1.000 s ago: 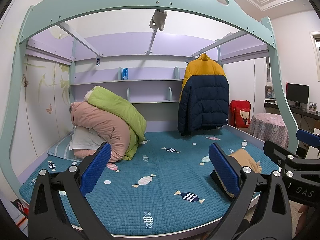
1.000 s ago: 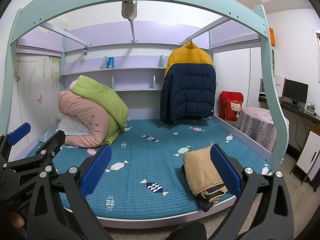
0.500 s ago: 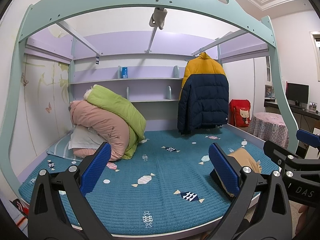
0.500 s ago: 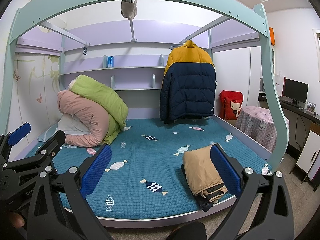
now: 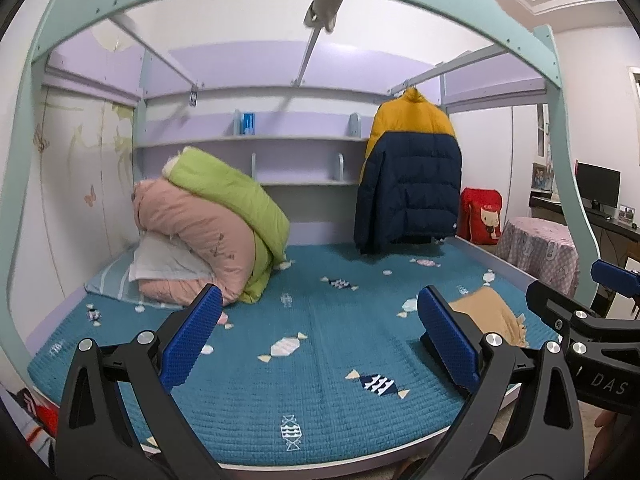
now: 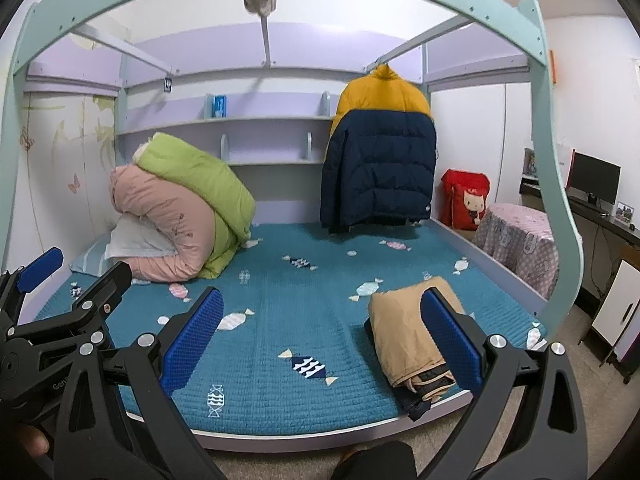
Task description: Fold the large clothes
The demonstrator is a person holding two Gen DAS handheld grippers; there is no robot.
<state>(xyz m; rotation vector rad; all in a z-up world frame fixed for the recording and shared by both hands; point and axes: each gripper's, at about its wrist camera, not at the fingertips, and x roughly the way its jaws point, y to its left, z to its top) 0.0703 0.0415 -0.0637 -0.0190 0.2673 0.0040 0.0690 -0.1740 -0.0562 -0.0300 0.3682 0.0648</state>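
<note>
Lying folded, tan coat sits beyond spread right tool.

Teal bed: folded tan garment, quilts.

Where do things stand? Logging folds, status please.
Left gripper open, empty. Right gripper open, empty. Tan garment folded on bed; puffer jacket on its hanger. Nothing blocking.

I see a teal quilted bedspread printed with white, pink and navy candy shapes. A tan folded coat shows a dark lining at its near end. The hanging puffer jacket is mustard above, navy below. My claws' pads are blue on black arms. Rolled duvets: pink and lime green. The bed frame is mint.
</note>
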